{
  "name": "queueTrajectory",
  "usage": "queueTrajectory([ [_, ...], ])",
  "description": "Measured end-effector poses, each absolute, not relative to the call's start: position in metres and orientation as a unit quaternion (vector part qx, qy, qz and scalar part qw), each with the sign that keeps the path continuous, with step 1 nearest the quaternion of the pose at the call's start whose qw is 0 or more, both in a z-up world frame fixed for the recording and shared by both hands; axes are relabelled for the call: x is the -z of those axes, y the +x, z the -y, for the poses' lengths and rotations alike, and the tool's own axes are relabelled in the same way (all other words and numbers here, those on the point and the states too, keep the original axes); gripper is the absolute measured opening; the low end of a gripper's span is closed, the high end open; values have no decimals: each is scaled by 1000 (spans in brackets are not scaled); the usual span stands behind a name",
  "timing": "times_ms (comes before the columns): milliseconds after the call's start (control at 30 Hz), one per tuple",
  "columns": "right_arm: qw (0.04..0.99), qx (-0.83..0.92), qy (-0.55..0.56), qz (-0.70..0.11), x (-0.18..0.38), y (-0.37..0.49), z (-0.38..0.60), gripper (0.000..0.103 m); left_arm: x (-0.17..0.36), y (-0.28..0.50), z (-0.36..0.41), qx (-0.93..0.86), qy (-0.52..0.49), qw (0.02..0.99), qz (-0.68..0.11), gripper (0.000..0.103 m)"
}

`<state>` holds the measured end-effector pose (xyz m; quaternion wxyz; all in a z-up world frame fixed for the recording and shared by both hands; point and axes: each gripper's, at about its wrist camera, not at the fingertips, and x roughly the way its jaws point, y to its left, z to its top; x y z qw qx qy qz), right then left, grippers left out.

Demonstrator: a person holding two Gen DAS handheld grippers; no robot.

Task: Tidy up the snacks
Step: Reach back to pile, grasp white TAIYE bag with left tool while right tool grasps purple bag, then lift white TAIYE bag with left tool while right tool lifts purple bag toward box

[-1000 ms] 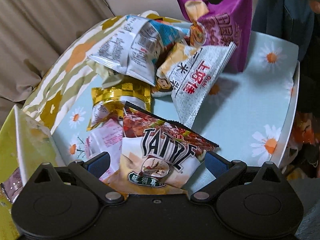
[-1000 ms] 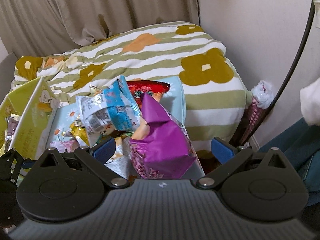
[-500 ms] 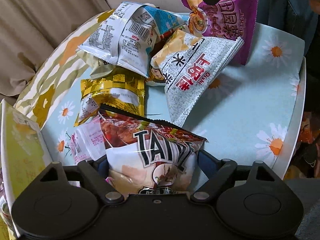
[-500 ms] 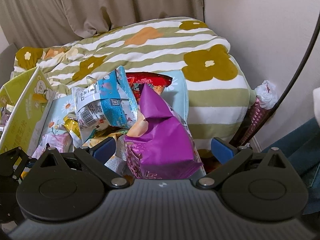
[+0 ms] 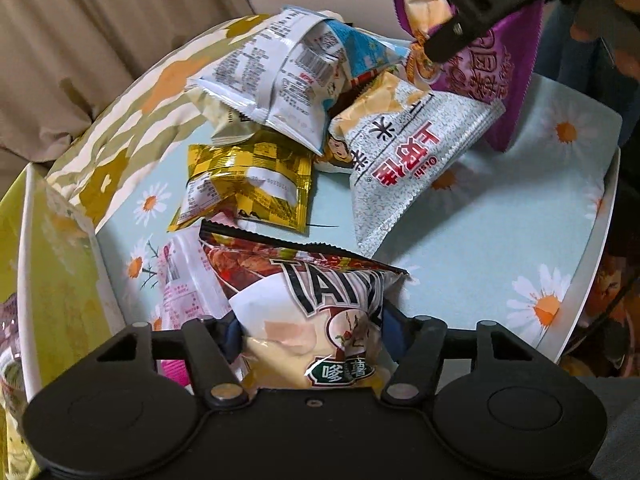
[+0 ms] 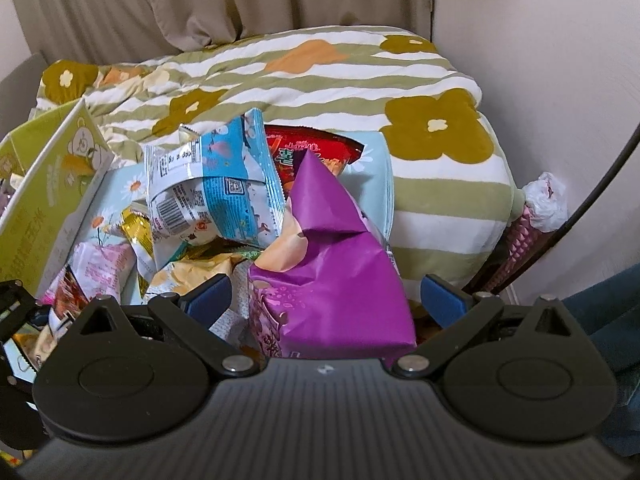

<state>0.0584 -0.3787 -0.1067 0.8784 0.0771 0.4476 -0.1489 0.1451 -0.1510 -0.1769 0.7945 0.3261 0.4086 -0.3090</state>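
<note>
A pile of snack bags lies on a light-blue daisy-print tray table (image 5: 500, 240). My left gripper (image 5: 310, 330) is shut on a white and brown chip bag (image 5: 320, 320) at the near edge of the pile. My right gripper (image 6: 326, 298) is open, its jaws standing on either side of a purple bag (image 6: 332, 280) without pressing it; the purple bag also shows in the left wrist view (image 5: 492, 76). Behind lie a blue-white bag (image 5: 288, 76), a grey-white speckled bag (image 5: 404, 168), a gold bag (image 5: 248, 184) and a red bag (image 6: 308, 152).
A green and white carton (image 6: 44, 192) stands open at the left of the tray. A striped flower-print blanket (image 6: 320, 76) lies behind, with curtains and a wall beyond. A pink packet (image 5: 180, 280) lies flat beside the held bag. The tray's right half (image 5: 560, 184) holds no bags.
My left gripper's jaws have closed in on the white and brown chip bag and moved forward over it. My right gripper has stayed open around the purple bag, shifting slightly.
</note>
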Motion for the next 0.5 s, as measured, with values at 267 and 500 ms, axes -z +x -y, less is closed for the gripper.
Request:
queueTrajectory([
  [267, 877, 138, 48, -458, 118, 65, 379, 103, 170, 141, 147, 284, 292, 814, -414, 68],
  [500, 878, 119, 35, -462, 123, 66, 380, 103, 162, 135, 144, 262, 263, 830, -416, 68],
])
